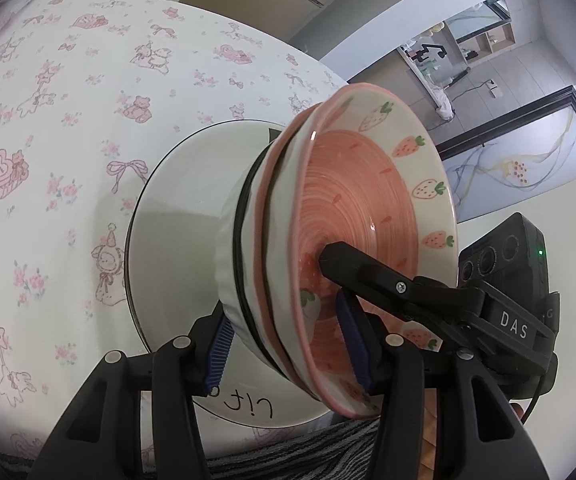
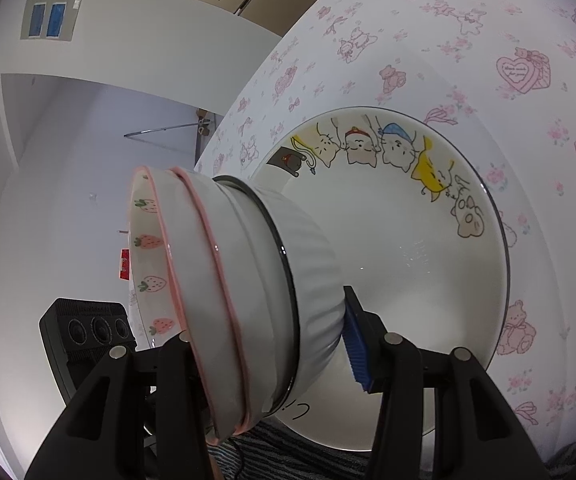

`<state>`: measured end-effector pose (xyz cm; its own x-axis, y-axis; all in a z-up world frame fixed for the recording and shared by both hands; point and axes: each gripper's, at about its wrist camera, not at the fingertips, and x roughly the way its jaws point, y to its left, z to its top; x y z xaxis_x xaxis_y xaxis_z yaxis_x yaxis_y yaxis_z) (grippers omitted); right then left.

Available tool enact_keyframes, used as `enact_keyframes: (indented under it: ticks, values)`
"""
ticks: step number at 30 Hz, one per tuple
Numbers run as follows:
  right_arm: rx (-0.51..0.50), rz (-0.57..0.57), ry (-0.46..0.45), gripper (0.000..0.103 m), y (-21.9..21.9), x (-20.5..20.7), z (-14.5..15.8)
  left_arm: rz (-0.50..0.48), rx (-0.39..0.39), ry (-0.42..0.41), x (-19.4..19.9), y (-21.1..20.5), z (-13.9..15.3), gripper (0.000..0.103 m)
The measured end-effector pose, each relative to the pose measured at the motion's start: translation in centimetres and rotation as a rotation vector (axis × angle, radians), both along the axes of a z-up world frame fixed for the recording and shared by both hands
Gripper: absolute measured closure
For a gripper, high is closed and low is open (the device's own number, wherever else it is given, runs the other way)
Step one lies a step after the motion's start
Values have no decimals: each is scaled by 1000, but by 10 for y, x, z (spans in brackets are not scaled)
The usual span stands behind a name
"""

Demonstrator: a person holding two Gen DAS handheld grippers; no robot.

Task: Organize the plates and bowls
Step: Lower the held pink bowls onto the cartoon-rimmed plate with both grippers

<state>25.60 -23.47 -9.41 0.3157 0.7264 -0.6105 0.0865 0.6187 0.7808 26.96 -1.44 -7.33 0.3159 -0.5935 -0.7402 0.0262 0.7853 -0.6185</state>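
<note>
Both grippers clamp one nested bowl stack: left gripper (image 1: 284, 344) and right gripper (image 2: 264, 356) each span it, strawberry bowl (image 1: 367, 216) innermost. Stack is tilted on its side over the cat plate (image 2: 407, 248), frame centre. Stacking looks mostly done; setting it down on the tablecloth (image 1: 68, 100) remains.

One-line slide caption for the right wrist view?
Right gripper clamps a stack of bowls tilted above a cat-pattern plate on the tablecloth.

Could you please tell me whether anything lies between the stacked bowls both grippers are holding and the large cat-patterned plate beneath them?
Nothing visible does. The stack of pink-rimmed strawberry ceramic bowls nested in a white ribbed bowl sits directly over the large white cat-patterned plate, whose centre shows bare. Whether the stack touches it, I cannot tell.
</note>
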Motion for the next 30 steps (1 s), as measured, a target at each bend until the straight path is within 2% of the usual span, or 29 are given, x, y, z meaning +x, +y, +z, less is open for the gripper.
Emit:
enact_keyframes:
  ticks: [7,23,30]
  values:
    - [-17,12,-12,56,3,0,0,-9,-25,15,2,5,-5,49]
    - [-37,10,-9,56,6,0,-1,-7,8,6,5,2,-3,49]
    - [-76,-10,-24,56,3,-5,5,-35,-7,-5,8,0,-4,49]
